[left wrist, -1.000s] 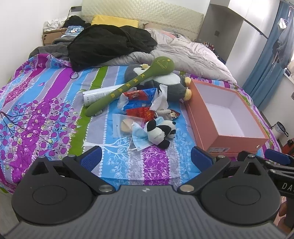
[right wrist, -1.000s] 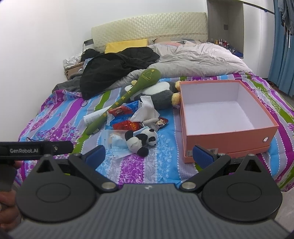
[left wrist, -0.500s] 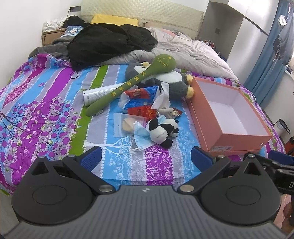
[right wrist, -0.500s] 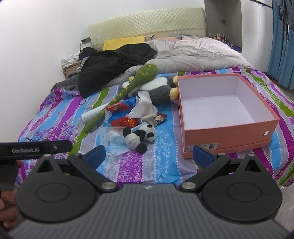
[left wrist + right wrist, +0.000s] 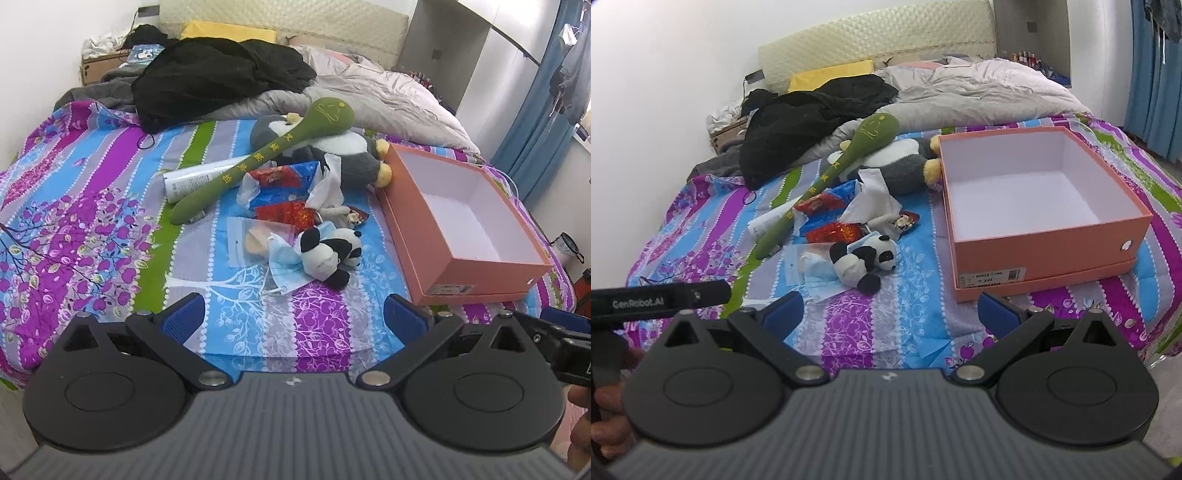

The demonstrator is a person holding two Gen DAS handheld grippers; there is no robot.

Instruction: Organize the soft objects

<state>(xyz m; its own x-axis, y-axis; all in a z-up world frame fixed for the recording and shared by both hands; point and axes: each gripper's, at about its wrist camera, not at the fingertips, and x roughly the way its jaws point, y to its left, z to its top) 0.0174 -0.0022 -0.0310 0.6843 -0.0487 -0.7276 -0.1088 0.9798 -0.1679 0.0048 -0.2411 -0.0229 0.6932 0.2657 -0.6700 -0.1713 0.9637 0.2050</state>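
A small panda plush (image 5: pixel 328 254) (image 5: pixel 866 260) lies on the striped bedspread, partly on a blue face mask (image 5: pixel 282 264) (image 5: pixel 822 275). Behind it a long green plush club (image 5: pixel 266 155) (image 5: pixel 831 177) leans over a grey-and-white penguin plush (image 5: pixel 347 155) (image 5: pixel 903 168). An empty orange box (image 5: pixel 476 275) (image 5: pixel 1049 258) sits to the right. My left gripper (image 5: pixel 293 319) and right gripper (image 5: pixel 890 314) both hover open at the bed's near edge, short of the panda, holding nothing.
Red and blue snack packets (image 5: pixel 284 214), a white tissue (image 5: pixel 871 203), a clear bag (image 5: pixel 245 240) and a white tube (image 5: pixel 192 181) clutter the pile. Black clothing (image 5: pixel 218 77) and a grey duvet (image 5: pixel 979 92) cover the bed's far half. Blue curtains (image 5: pixel 1156 74) hang at the right.
Both grippers have moved forward toward the bed, so the panda and box appear closer. Both stay open and nothing on the bed has shifted.
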